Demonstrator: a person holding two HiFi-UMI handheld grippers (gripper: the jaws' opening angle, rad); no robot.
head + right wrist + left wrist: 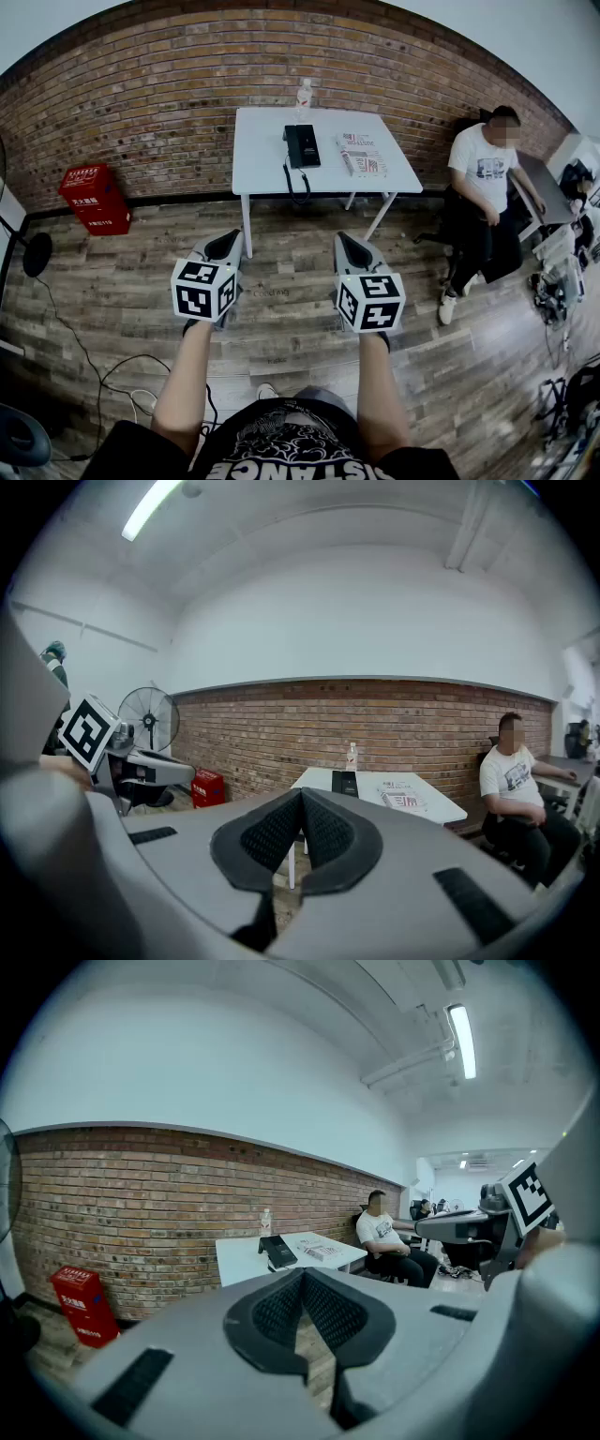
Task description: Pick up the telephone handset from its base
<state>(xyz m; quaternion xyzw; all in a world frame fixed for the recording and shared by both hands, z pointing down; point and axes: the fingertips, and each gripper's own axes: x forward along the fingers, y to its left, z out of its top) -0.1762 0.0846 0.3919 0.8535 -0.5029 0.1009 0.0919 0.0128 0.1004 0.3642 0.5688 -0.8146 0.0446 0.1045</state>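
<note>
A black telephone (302,145) lies on a white table (262,155) against the brick wall, its handset resting on the base and its cord hanging off the front edge. The phone also shows far off in the left gripper view (277,1252) and in the right gripper view (345,783). My left gripper (228,243) and right gripper (347,247) hover side by side over the wooden floor, well short of the table. Both are shut with nothing between the jaws, tips touching (302,1274) (301,794).
A clear bottle (304,93) stands behind the phone and a printed leaflet (361,155) lies to its right. A seated person (486,187) is right of the table. A red box (94,198) sits by the wall at left, cables (112,375) on the floor.
</note>
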